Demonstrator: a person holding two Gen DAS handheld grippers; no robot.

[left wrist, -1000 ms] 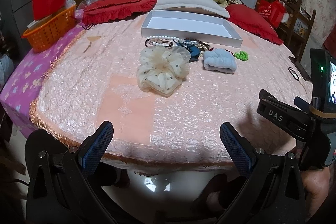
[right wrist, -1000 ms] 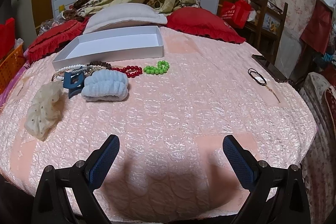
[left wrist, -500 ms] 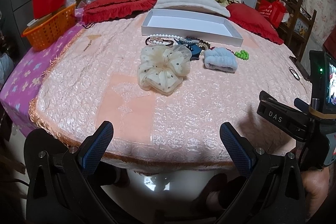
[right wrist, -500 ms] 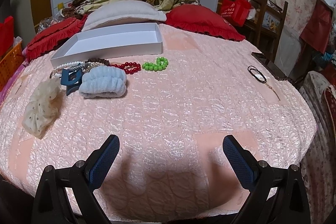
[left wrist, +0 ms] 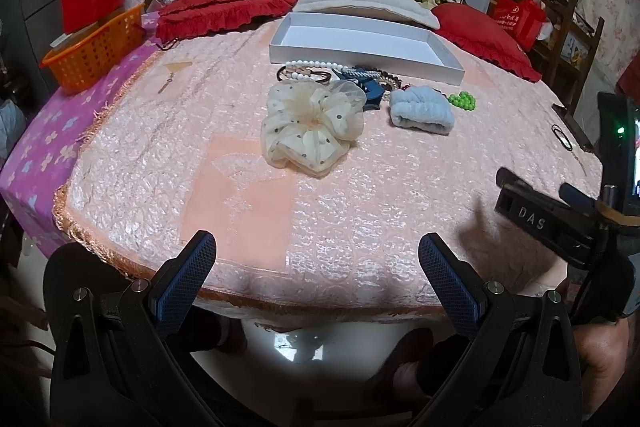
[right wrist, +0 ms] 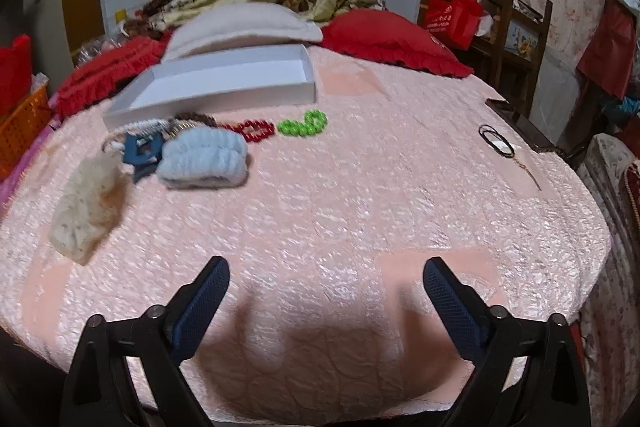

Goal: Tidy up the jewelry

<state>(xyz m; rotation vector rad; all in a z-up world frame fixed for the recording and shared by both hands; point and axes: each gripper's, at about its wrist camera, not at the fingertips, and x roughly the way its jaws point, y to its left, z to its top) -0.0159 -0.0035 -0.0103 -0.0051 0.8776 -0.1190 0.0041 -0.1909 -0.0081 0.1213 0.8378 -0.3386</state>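
Jewelry and hair pieces lie in a loose cluster on the pink quilted bedspread (left wrist: 360, 195), just in front of the shallow white box (left wrist: 448, 69), which sits near the pillows with nothing visible inside it. Nearest the box edge are a white pearl strand (left wrist: 308, 63) and dark hair ties, touching a blue claw clip (left wrist: 370, 89). A cream dotted scrunchie (left wrist: 312, 125) sits in front of them, and a light blue scrunchie (left wrist: 422, 109) lies beside the clip. A green bead bracelet (right wrist: 303, 123) and a red bead bracelet (right wrist: 250, 130) rest just to the blue scrunchie's far side, the red one touching it. Well apart, near the bed's right edge, thin black hair ties (right wrist: 496, 143) lie with a fine chain.

Left gripper (left wrist: 316, 267) hovers at the bed's near edge, jaws spread wide and holding nothing. Right gripper (right wrist: 326, 291) hangs over the bare bedspread, equally wide and empty; in the left view its body shows at the right edge.

Compared with a second ago, the right view has drawn nearer to the cluster and is smeared with motion blur on its left side, and the items sit slightly lower in its frame. The left view matches its earlier framing closely, and none of the pieces has shifted. An orange basket (left wrist: 96, 51) stands off the quilt at left.
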